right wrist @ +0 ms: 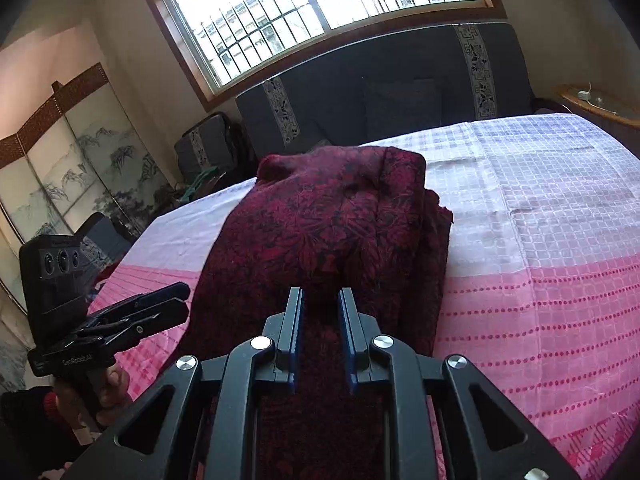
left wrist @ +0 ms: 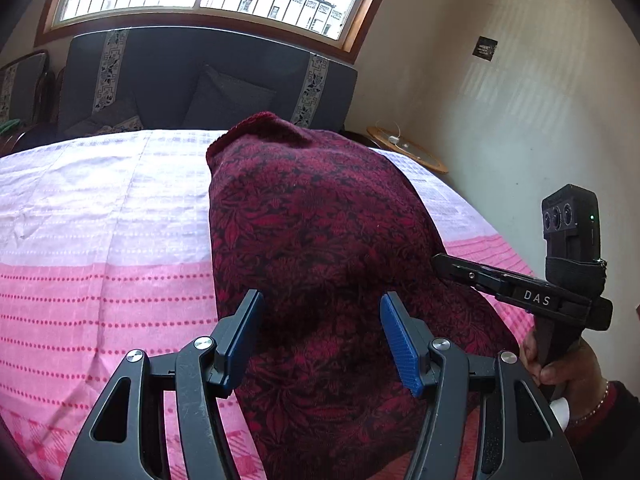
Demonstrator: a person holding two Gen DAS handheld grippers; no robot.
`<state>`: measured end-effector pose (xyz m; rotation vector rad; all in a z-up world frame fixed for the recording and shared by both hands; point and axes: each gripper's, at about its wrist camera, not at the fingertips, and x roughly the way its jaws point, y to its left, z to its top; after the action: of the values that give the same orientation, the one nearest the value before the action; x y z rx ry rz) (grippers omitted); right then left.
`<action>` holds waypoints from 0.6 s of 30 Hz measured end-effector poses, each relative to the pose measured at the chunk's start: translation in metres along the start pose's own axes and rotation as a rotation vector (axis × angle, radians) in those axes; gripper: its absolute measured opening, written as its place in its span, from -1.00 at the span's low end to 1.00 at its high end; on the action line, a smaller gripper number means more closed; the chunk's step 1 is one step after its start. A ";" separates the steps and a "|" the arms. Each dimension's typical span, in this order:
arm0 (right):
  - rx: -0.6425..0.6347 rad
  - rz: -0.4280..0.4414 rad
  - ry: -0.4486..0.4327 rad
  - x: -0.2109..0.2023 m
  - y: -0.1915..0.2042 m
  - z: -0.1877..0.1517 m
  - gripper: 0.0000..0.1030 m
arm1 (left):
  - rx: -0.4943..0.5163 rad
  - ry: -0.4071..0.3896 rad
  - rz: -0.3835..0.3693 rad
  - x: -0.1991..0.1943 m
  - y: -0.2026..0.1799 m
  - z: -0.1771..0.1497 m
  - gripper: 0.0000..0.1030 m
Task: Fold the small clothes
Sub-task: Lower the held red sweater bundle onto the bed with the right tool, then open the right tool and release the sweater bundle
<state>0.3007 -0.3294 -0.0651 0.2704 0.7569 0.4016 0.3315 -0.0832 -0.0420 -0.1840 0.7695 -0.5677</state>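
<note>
1. The left hand-held gripper is standing about half open over the near part of the dark red patterned garment; its blue pads are showing bare on either side of the cloth, not pressing it, so nothing is being held there.
2. The garment is lying on the bed, on its pink and white cover, running from 6 o'clock in the left wrist view up to a raised hump near 12 o'clock, with layers stacked along its right edge.
3. The right hand-held gripper is standing narrow, with a fold of the red cloth rising between its fingers; whether the pads are actually pinching it I cannot tell.
4. Judging the step: a lengthwise fold is being carried over or smoothed. To do it well, both grippers should be taking the cloth at matching points on the near edge and keeping level.
5. The edges should be meeting squarely, since the hump at 12 o'clock is likely to be dragging the layers askew.
</note>
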 end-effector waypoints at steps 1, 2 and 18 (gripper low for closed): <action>0.010 -0.016 0.026 0.007 -0.006 -0.007 -0.82 | 0.000 0.009 0.004 0.002 0.000 -0.006 0.18; 0.025 -0.013 0.025 0.009 -0.012 -0.012 -0.91 | 0.017 0.020 0.020 0.004 -0.001 -0.013 0.18; -0.148 -0.137 0.040 -0.043 0.031 -0.079 -0.88 | 0.048 0.050 0.083 -0.025 -0.019 -0.053 0.18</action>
<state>0.2088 -0.3131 -0.0822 0.0711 0.7761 0.3318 0.2717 -0.0833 -0.0581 -0.0933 0.8079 -0.5136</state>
